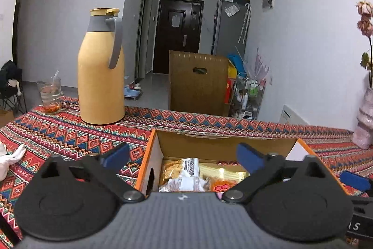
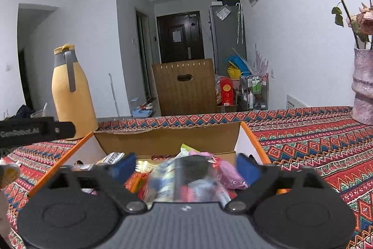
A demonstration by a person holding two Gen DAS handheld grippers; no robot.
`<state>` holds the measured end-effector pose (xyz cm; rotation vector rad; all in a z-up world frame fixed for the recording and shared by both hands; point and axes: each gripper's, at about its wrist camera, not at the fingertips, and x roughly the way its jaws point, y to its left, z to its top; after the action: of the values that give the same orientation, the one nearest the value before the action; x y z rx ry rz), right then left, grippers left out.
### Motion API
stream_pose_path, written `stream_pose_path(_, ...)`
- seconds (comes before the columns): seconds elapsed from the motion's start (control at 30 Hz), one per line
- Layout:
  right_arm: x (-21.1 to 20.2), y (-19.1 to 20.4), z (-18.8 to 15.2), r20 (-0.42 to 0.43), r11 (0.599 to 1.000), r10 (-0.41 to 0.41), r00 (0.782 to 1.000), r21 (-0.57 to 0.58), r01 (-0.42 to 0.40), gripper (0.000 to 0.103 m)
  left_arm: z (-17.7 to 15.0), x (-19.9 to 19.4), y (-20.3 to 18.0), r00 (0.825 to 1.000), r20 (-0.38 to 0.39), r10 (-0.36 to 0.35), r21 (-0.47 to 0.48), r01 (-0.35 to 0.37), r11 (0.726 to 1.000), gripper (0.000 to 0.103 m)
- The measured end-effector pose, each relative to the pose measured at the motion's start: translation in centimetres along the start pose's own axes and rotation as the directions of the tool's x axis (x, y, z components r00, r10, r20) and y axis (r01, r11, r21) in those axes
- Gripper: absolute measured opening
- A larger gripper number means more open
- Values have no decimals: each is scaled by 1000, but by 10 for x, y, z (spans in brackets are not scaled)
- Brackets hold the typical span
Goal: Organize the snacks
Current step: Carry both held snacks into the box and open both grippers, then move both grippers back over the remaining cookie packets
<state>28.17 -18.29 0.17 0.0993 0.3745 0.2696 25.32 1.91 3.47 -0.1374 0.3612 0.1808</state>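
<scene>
- Left gripper (image 1: pixel 183 156): we see its blue pads spread wide, nothing between them, hovering above the near left part of the box (image 1: pixel 149 155).
- Right gripper (image 2: pixel 186 166): pads apart, a blurred snack bag (image 2: pixel 186 176) sits between them; we cannot tell whether the pads are touching it, so grip unclear.
- We see the box is open cardboard with orange edges, sitting on the patterned tablecloth (image 1: pixel 70 132).
- Inside the box from the left view: a white-and-brown packet (image 1: pixel 186 175), a yellow packet (image 1: pixel 223 173), an orange one (image 1: pixel 221 187) at the near edge.
- Right view: a pink wrapper (image 2: pixel 227 173) beside the blurred bag, more packets on the box's left side.
- Thermos (image 1: pixel 101 71), yellow with grey handle, stands upright on the cloth beyond the box, to the left.
- Glass (image 1: pixel 49 95) stands left of the thermos, near it.
- Vase (image 2: pixel 363 90) with dried flowers stands at the far right, well apart from the box.
- Chair (image 1: pixel 198 83) back shows beyond the table.
</scene>
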Motion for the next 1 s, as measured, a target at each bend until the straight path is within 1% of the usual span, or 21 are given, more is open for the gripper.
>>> stream_pose_path(0.37, -2, -5, -2, -2, 1000, -18, 1000, 20, 18, 103, 0, -2, -1, 1000, -5, 0, -13, 0, 1000, 103)
stream_pose_path(0.53, -5, -4, 1, 8, 1000, -26, 1000, 19, 25, 103, 3, -7, -1, 1000, 8, -1, -11, 1, 1000, 103)
stream_pose_path(0.67, -15, -1, 8, 32, 1000, -29, 999, 5, 29, 103, 9, -17, -1, 1000, 25, 13, -22, -12, 1000, 103)
stream_pose_path(0.83, -32, 3, 15, 51, 999, -28, 998, -17, 28, 103, 18, -34, 2, 999, 35, 11, -27, -10, 1000, 103)
stream_pose_path(1.0, -55, 6, 14, 60, 999, -24, 998, -33, 27, 103, 15, -50, 8, 1000, 17, 13, -12, -13, 1000, 103)
